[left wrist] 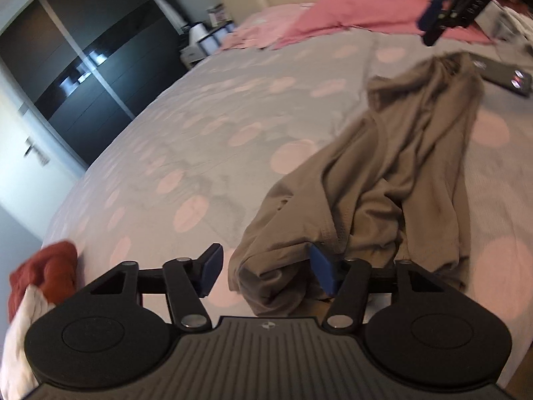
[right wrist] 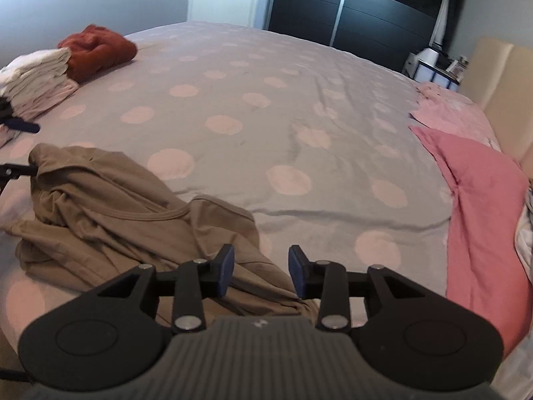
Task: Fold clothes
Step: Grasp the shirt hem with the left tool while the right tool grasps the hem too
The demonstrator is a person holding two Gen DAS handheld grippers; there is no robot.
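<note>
A rust-red folded garment (right wrist: 98,50) sits beside a stack of pale folded clothes (right wrist: 36,80) at the grey, pink-dotted bed cover's (right wrist: 266,106) corner. The crumpled taupe cotton shirt (right wrist: 110,206) lies mid-bed; the left gripper (left wrist: 266,271) stands wide open, its right finger against the cloth. The right gripper (right wrist: 261,271) gapes above the hem, holding nothing.

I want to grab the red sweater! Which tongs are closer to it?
Left. The left tongs sit at the near end of the brown shirt, beside the rust-red sweater. The right tongs are at the shirt's other end, further away.
</note>
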